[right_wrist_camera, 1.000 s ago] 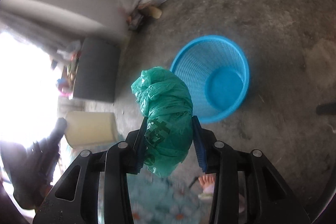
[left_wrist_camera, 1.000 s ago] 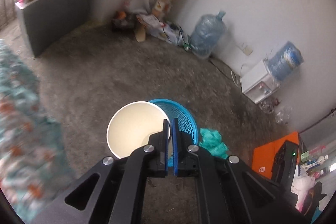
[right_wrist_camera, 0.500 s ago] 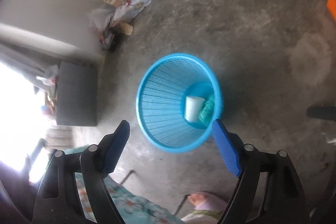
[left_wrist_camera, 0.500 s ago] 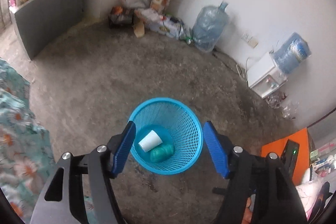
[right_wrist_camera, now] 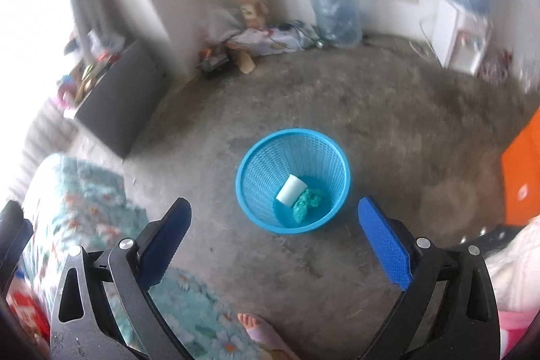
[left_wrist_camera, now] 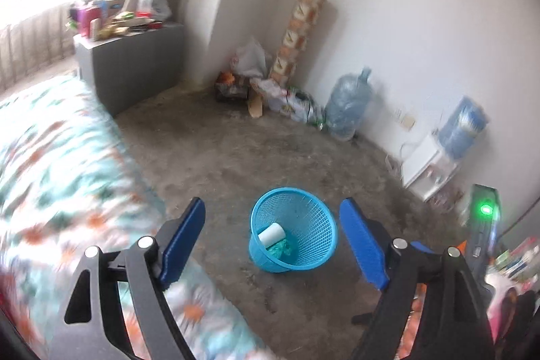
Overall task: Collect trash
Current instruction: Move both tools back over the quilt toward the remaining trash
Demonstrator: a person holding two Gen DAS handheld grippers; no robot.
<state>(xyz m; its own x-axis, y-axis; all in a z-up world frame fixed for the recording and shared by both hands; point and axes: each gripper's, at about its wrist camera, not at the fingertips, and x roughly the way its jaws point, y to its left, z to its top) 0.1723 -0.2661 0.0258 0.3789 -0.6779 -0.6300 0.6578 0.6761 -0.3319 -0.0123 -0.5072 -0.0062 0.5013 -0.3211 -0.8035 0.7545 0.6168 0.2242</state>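
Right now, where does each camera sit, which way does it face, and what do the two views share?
Left wrist: on the left claw, looking down at the floor and room corner; both blue fingers show, wide apart, nothing between them.
Right wrist: on the right claw, looking more steeply down; open fingers and a foot show.
Shared: the basket holding cup and green bag, the water jug, the floral bedding.
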